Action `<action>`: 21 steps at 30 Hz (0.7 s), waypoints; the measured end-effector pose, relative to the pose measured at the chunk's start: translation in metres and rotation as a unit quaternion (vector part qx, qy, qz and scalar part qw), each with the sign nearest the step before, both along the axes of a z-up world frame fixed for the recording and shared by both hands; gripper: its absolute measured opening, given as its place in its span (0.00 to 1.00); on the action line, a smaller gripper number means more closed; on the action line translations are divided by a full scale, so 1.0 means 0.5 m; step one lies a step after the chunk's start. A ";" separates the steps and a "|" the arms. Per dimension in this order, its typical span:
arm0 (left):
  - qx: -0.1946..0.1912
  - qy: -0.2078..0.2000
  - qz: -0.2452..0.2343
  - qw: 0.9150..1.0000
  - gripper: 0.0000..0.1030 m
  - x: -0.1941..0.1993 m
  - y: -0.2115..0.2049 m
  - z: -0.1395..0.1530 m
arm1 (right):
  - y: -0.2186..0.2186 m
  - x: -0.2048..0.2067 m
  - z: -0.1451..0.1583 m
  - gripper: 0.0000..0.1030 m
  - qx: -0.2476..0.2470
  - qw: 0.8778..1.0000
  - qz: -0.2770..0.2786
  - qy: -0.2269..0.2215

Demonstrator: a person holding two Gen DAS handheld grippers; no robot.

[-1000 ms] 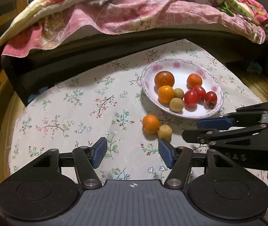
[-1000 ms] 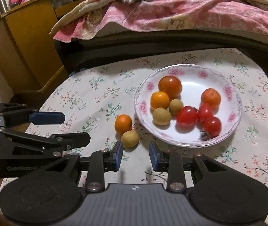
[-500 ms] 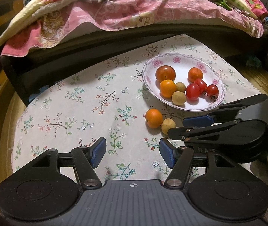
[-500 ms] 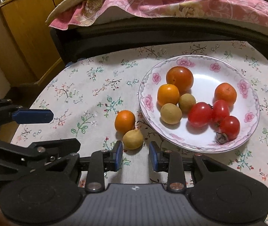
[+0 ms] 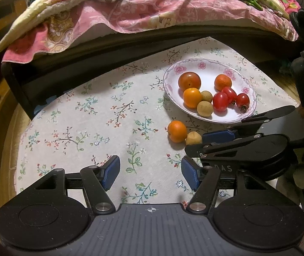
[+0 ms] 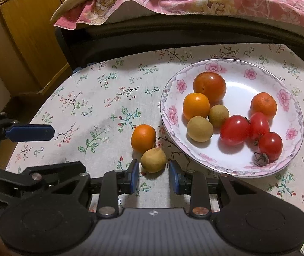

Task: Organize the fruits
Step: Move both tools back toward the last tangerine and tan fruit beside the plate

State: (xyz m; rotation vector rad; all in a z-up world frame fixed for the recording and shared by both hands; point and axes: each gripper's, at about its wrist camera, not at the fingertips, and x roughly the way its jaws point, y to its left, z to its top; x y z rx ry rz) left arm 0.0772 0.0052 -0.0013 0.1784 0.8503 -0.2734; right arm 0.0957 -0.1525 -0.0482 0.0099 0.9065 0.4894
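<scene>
While your right gripper sat low in the bottom centre of its own view, its blue pads stood apart with nothing between them, and the small yellow-brown fruit lay on the tablecloth just ahead of the gap, not yet between the pads. That fruit touched the loose orange just beyond it and to its left. Both lay just left of the flowered plate, which filled the right half of the frame. On the plate you had a large red-orange fruit at the upper left, an orange below it, two more yellow-brown fruits, another orange to the right, and three red tomatoes clustered at the lower right.

Your left gripper hung at the bottom centre of its view with its pads wide apart over bare cloth, holding nothing. In that view the right gripper reached in from the right edge, its tips beside the yellow-brown fruit and the loose orange, both below the plate. A pink quilt on a dark bed frame crossed the top of both frames, and a wooden cabinet stood at the upper left of the right view.
</scene>
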 end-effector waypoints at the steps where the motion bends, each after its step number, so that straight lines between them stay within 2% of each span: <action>1: 0.000 0.000 0.000 1.000 0.69 0.000 0.000 0.000 | 0.000 0.001 0.000 0.33 -0.001 1.000 0.000 0.000; 21: 0.002 0.006 -0.002 1.000 0.70 0.010 -0.002 -0.013 | -0.015 -0.007 0.009 0.28 0.005 1.000 0.006 0.001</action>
